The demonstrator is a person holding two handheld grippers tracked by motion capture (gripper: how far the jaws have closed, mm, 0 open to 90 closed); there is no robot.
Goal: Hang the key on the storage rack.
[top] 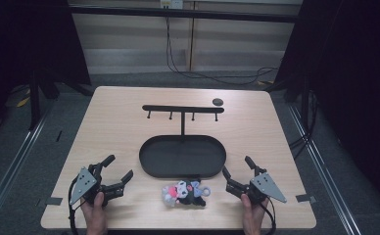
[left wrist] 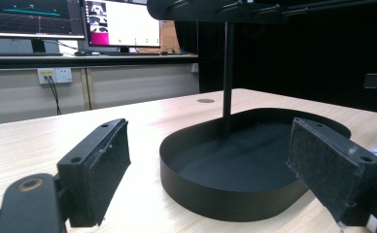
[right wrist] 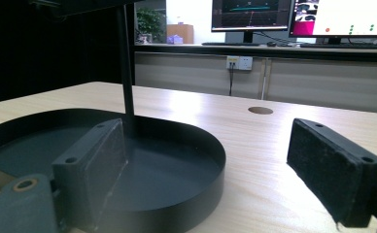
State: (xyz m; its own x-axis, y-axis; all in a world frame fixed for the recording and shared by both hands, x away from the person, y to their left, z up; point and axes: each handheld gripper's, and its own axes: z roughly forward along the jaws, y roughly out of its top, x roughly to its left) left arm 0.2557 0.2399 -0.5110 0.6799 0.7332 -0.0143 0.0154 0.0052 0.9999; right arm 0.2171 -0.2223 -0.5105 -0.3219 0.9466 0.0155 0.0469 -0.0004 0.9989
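A small plush keychain toy [top: 184, 193], black, pink and white with a ring at its right end, lies on the table just in front of the black oval tray [top: 151, 166]. A black post rises from the tray's back and carries a crossbar with several hooks [top: 182, 108]. My left gripper [top: 118, 172] rests open near the front left, a little left of the toy. My right gripper [top: 237, 172] rests open at the front right, a little right of the toy. Nothing sits between either pair of jaws. Both gripper views look across the tray [left wrist: 196, 191] [right wrist: 191, 145].
A small dark round disc [top: 218, 102] sits in the tabletop behind the rack's right end. Monitors and a wall socket stand beyond the table's far edge. Tape marks lie near both front corners.
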